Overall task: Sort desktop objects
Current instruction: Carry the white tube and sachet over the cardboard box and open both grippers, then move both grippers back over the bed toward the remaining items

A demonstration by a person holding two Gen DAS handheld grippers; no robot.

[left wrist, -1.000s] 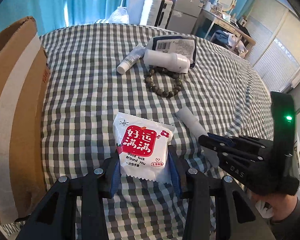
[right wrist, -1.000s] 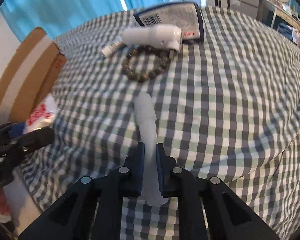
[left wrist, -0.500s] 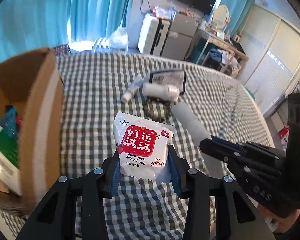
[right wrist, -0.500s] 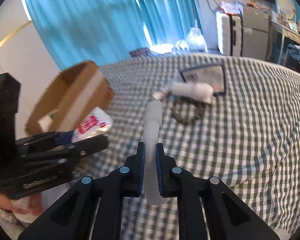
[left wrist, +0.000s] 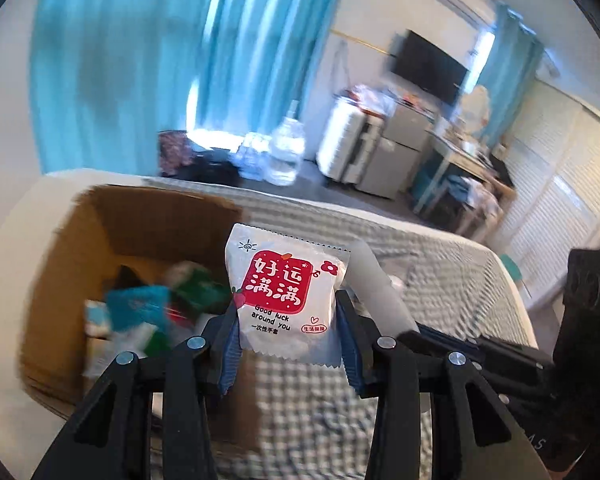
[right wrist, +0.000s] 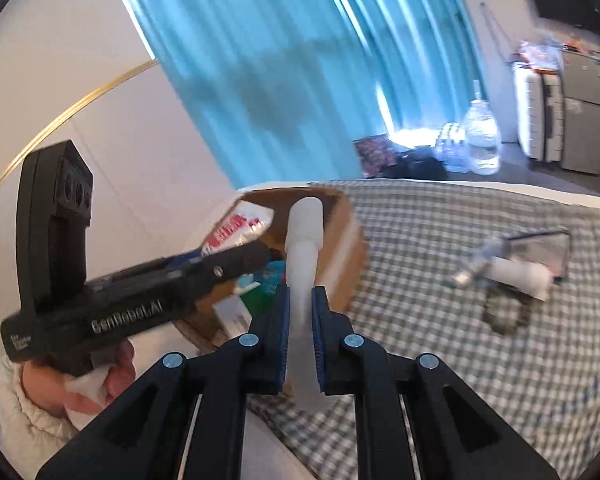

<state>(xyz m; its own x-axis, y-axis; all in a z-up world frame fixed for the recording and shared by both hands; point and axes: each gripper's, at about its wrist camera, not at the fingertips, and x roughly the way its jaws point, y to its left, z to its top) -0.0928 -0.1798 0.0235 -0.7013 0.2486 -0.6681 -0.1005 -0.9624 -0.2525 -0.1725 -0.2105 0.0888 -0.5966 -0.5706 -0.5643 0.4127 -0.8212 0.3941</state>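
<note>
My left gripper point(left wrist: 286, 324) is shut on a white snack packet with a red label point(left wrist: 284, 288), held in the air beside the open cardboard box point(left wrist: 60, 280). My right gripper point(right wrist: 300, 312) is shut on a white squeeze tube point(right wrist: 302, 248), its cap pointing toward the same box point(right wrist: 340, 248). The right gripper and its tube point(left wrist: 376, 284) show at the right of the left wrist view. The left gripper body point(right wrist: 100, 304) with the packet point(right wrist: 236, 228) shows at the left of the right wrist view. Several packets lie inside the box.
On the checked cloth point(right wrist: 500, 360) lie a white bottle point(right wrist: 520, 276), a small tube point(right wrist: 472, 268), a bead bracelet point(right wrist: 504, 312) and a dark flat pack point(right wrist: 548, 244). Beyond are blue curtains point(left wrist: 120, 80), a water jug point(left wrist: 286, 152) and white cabinets. A hand point(right wrist: 92, 384) grips the left tool.
Both grippers have risen off the cloth with their loads and swung left toward the box. The box interior has come into view; the remaining items on the cloth look farther away.
</note>
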